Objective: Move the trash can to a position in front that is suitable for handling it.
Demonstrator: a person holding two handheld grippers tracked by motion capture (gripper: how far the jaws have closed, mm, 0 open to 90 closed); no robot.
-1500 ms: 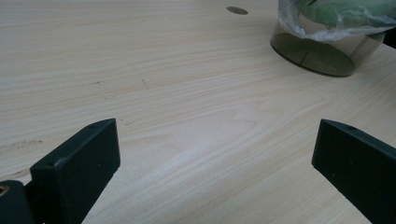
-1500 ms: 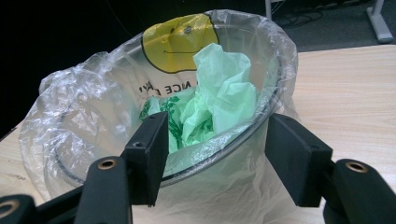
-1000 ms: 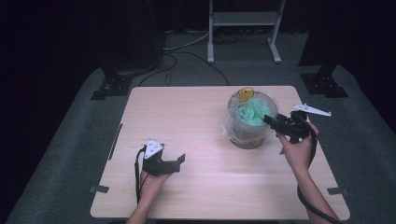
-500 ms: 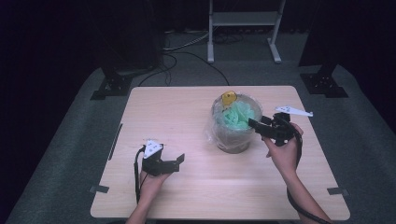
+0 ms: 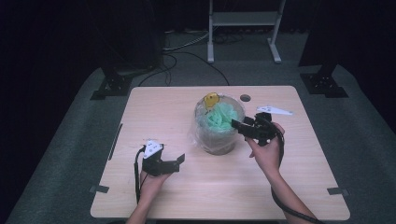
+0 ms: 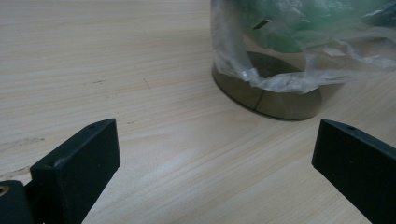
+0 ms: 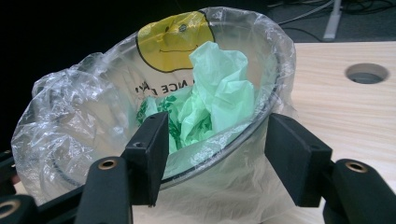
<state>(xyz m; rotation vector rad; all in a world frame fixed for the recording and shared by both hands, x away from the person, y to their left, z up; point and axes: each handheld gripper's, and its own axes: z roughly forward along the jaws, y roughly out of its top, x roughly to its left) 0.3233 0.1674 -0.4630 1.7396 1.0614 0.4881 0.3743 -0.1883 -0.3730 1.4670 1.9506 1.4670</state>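
My right tongs [image 5: 239, 125] stand spread at the rim of the bin [image 5: 219, 145], one jaw inside the rim and one outside, with the rim and its plastic bag [image 7: 70, 116] in the gap between them. The pads do not press on anything yet. My left tongs [image 5: 180, 160] are also spread and pinch nothing; they rest low over the bench [image 5: 154, 105], well apart from the bin, which lies ahead of their jaws.

As I judge it, the step in hand is to take hold of the bag at the rim.
- I keep the inner jaw clear of the crumpled green bag [image 7: 219, 93] that lies just beyond it inside the bin, so that only the clear film is caught.
- I set the pads square to the rim, then close on film and rim together, or on film alone just above the rim if the bag is to be lifted off.
- I close slowly; thin film slips and tears.
- I bring the left tongs to the base of the bin if it starts to slide or tip.

The bin stands upright on the bench, mouth up; its long axis runs vertical. From the right tongs, the printed yellow face [image 7: 170, 37] sits on the far wall.
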